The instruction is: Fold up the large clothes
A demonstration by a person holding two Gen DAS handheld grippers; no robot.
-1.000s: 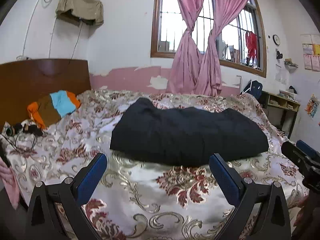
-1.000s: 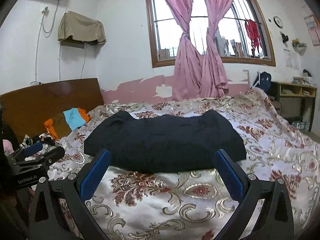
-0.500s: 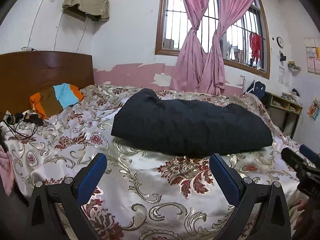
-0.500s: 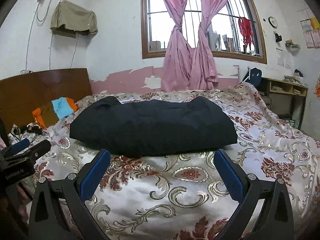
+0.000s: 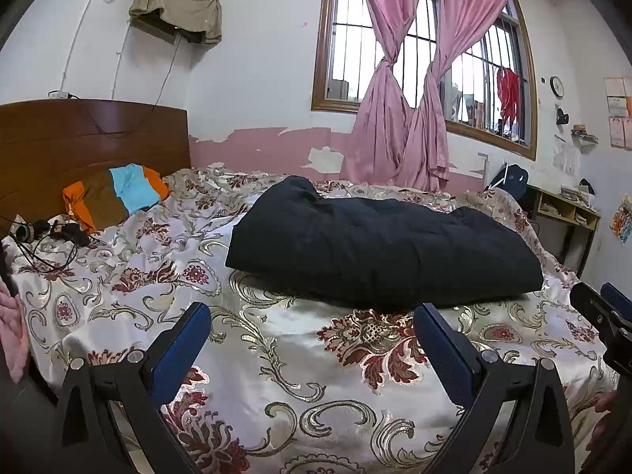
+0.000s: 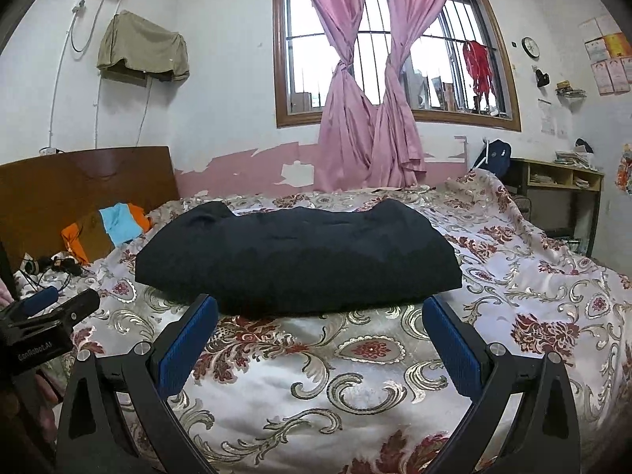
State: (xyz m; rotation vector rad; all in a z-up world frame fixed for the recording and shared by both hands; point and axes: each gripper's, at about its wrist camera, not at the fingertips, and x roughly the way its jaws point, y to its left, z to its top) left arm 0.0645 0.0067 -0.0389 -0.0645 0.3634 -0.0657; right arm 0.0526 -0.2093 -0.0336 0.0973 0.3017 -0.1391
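A large black garment (image 5: 379, 245) lies folded into a wide flat rectangle on the bed's floral cover (image 5: 276, 347); it also shows in the right wrist view (image 6: 300, 260). My left gripper (image 5: 312, 316) is open and empty, low over the cover, just short of the garment's near edge. My right gripper (image 6: 320, 308) is open and empty, its fingertips close to the garment's near edge. The right gripper shows at the right edge of the left wrist view (image 5: 604, 316). The left gripper shows at the left edge of the right wrist view (image 6: 47, 320).
An orange, brown and blue cloth (image 5: 114, 193) lies by the wooden headboard (image 5: 79, 138). Cables and small dark items (image 5: 51, 233) lie at the bed's left. Pink curtains (image 5: 410, 118) hang at the window behind. A wooden shelf desk (image 5: 565, 213) stands right of the bed.
Both grippers have dropped lower and moved in toward the garment's near edge. Both stay open and empty. The garment has not moved.
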